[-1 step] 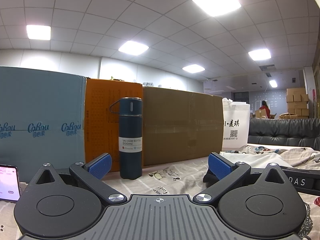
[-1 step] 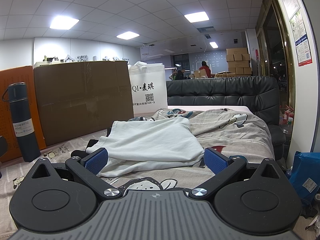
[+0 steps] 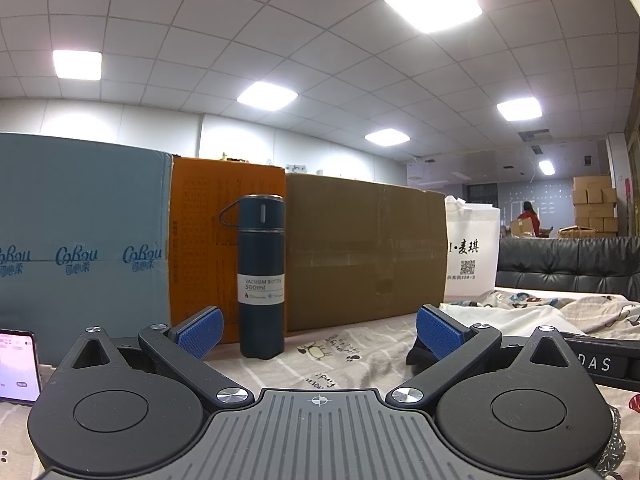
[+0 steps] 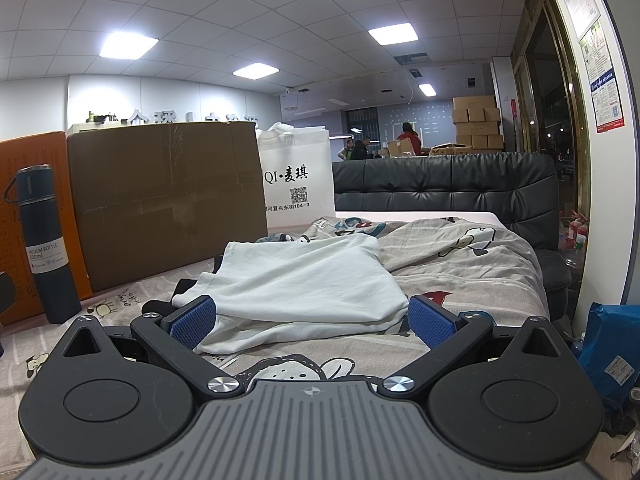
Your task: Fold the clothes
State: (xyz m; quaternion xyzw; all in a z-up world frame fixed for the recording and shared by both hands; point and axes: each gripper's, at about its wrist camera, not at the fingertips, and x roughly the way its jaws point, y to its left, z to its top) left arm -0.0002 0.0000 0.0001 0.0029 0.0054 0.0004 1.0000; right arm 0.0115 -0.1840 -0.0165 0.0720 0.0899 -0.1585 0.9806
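A white garment point(image 4: 304, 280) lies loosely folded on the cartoon-print bed sheet point(image 4: 460, 264), with a dark piece of cloth point(image 4: 156, 305) showing under its left edge. My right gripper point(image 4: 313, 324) is open and level just in front of it. The garment's near edge lies between the blue pads point(image 4: 192, 322), which do not press on it. My left gripper point(image 3: 319, 334) is open with nothing between its fingers and faces a dark blue vacuum bottle point(image 3: 261, 276). In the left wrist view the white garment point(image 3: 520, 316) is far to the right.
Behind the bottle stand a blue-grey box point(image 3: 80, 232), an orange box point(image 3: 200, 240), a brown cardboard box point(image 3: 364, 252) and a white bag point(image 3: 472, 256). A lit phone point(image 3: 16, 364) lies at the left. A black padded headboard point(image 4: 440, 184) closes the far end. A blue package point(image 4: 612, 344) lies off the bed's right side.
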